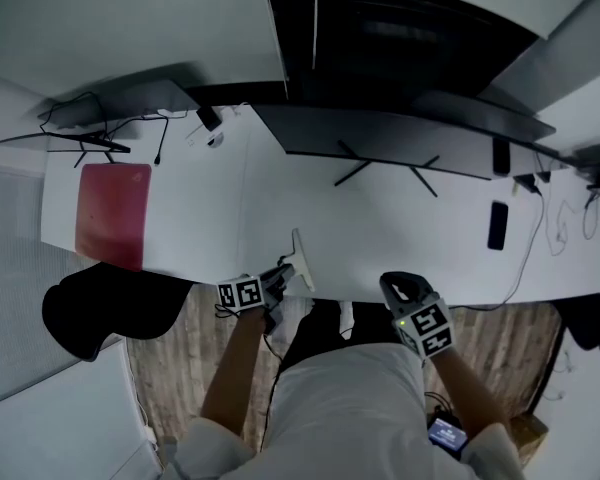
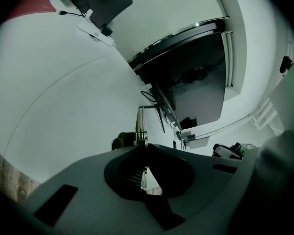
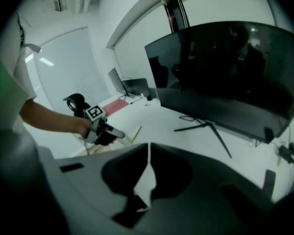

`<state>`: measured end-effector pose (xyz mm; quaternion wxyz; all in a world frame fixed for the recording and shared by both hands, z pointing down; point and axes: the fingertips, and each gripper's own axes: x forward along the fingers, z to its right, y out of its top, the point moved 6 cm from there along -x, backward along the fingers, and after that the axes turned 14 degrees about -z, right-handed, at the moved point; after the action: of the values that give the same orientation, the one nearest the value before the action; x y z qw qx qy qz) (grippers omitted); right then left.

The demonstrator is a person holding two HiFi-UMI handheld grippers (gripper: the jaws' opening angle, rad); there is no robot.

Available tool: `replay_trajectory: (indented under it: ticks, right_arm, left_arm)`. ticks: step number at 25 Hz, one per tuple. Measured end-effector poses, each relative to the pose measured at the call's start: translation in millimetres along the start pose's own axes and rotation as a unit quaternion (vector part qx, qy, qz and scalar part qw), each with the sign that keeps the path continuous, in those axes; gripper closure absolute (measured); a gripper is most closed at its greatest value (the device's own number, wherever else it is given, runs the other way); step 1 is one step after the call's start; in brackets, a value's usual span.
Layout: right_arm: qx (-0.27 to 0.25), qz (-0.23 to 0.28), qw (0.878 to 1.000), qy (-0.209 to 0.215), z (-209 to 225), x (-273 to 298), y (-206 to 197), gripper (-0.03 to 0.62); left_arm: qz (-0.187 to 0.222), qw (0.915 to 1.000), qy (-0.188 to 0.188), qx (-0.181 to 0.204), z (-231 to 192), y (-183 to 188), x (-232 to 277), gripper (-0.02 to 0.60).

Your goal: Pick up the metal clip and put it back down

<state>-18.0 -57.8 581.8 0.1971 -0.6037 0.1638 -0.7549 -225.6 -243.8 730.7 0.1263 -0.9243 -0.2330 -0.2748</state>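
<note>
Left tongs [image 2: 145,144] pinching metal clip [image 2: 140,124], clip jutting past tips; right tongs [image 3: 148,148] pressed together, well apart.

Count: 2 grey grippers: left gripper [image 1: 287,272], right gripper [image 1: 396,281]; 1 slim silver metal clip [image 1: 302,257]; 1 red rectangular mat [image 1: 112,213], upper left.

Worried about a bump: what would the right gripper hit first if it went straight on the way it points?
Probably the bare white desk, short of the monitor stand; depth is hard to judge.
</note>
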Motion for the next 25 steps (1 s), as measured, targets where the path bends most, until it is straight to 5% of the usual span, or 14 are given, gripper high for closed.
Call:
replay_trajectory:
  ticks: [14, 25]
  right_arm:
    - [0.022, 0.034, 0.997, -0.064, -2.1, -34.7, -8.0, 0.559]
    - [0.051, 0.054, 0.992, -0.106, 2.1, -61.7, -32.1, 0.559]
  left_arm:
    - [0.033, 0.9988, -0.023, 0.028, 44.4, 11.9, -45.6, 0.549]
    - [0.021, 0.9980, -0.044, 0.041, 72.7, 13.7, -44.9, 0.549]
